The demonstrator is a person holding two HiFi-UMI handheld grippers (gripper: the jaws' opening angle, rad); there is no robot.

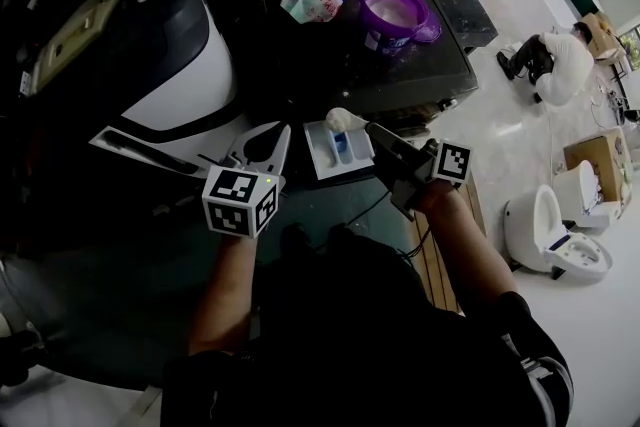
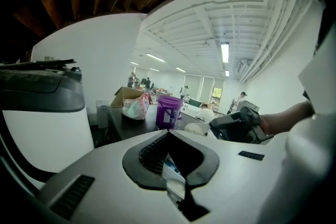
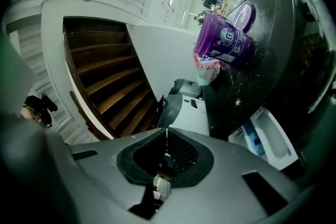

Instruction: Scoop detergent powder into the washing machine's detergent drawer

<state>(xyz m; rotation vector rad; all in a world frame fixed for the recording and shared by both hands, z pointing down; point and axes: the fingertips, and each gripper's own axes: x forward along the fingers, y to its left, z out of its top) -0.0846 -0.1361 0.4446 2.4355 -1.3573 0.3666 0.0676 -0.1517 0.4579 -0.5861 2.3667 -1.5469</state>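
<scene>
L gripper (image 1: 278, 133) nearest, jaws shut on nothing, white plastic pull-out detergent drawer (image 1: 318, 160) just to its right; R gripper (image 1: 370, 127) clamped, apparently on small white plastic scoop (image 1: 343, 120) over drawer, prob. light, stiff, spill-prone: hold by handle, bowl level.

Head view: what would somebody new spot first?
Probably the bright purple detergent tub, open on top of the dark washing machine. Next, the white detergent drawer pulled out at the machine's front, with the right tool holding a white scoop at its far edge and the left tool beside it.
</scene>
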